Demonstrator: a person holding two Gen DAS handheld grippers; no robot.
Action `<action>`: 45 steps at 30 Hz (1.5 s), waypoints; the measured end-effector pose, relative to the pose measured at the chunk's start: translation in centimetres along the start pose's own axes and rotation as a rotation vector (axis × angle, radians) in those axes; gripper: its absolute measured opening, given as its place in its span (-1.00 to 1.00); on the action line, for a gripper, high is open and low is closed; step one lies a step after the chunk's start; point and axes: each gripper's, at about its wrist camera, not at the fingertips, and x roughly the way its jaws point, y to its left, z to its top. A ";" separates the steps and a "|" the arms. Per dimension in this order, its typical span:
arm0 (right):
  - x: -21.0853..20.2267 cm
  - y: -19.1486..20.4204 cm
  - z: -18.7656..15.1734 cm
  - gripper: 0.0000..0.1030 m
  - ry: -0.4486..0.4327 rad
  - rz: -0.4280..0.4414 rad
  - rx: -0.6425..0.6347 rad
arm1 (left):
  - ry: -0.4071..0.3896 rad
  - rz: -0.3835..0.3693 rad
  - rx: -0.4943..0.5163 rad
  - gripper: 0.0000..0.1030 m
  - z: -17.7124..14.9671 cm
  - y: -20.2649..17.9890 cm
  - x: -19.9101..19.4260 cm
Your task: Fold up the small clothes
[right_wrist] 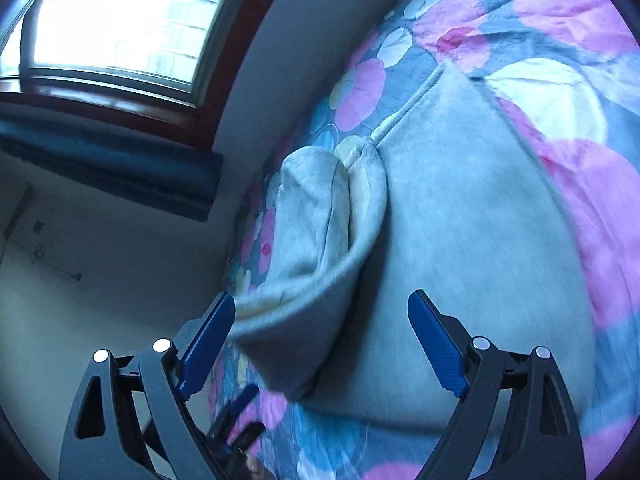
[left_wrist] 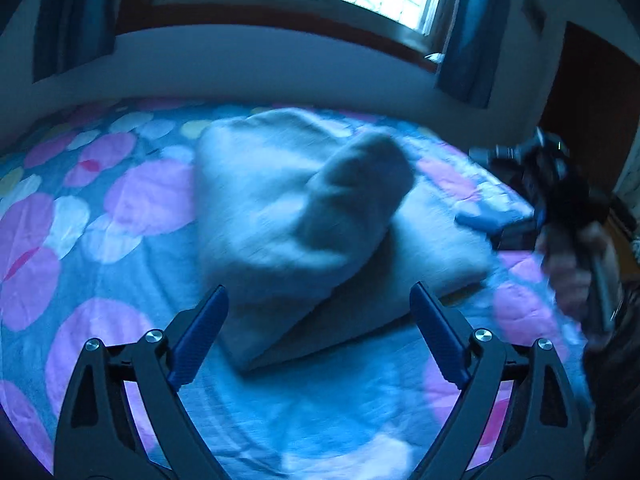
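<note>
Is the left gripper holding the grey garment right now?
No. In the left wrist view the left gripper stands wide open, its pads clear of the grey garment, which lies on the bedspread.

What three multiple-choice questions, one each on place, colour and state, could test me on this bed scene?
1. Where does the garment lie?
A. on the bedspread
B. on the windowsill
C. on the floor

2. What colour are the gripper pads?
A. red
B. blue
C. white

3. How does the left gripper stand?
A. shut on the garment
B. shut on nothing
C. open, holding nothing

Answers:
1 A, spotted cloth shows all round it.
2 B, both wrist views show blue pads.
3 C, its jaws stand wide with nothing pressed between them.
</note>
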 end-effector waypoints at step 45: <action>-2.3 -2.2 5.6 0.01 -0.051 -0.081 -0.065 | 0.163 -0.026 -0.179 0.80 -0.8 5.0 7.6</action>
